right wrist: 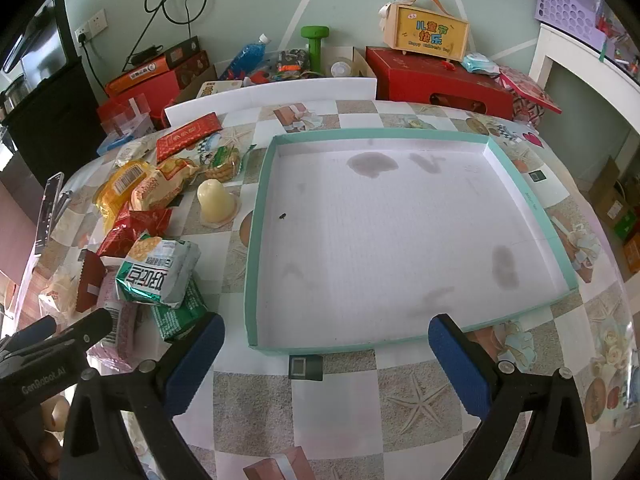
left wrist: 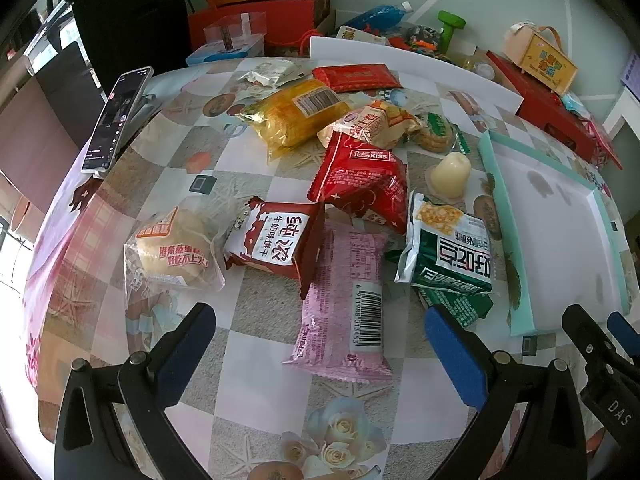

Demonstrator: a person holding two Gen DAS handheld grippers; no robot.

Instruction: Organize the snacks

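While the shallow teal-rimmed cardboard tray [right wrist: 520, 196] sits empty, nothing is sorted yet. Both grippers, left [left wrist: 320, 354] and right [right wrist: 326, 364], hover with jaws wide. The flat pink foil snack packet [left wrist: 344, 300], apparently nearest, likely wants grasping first.

pale green wall [right wrist: 248, 4] behind a patterned table [right wrist: 360, 392], daylit.

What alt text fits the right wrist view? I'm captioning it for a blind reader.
An empty teal-rimmed tray lies on a patterned table ahead of the open right gripper. Snack packets are piled left of the tray, beside the left gripper.
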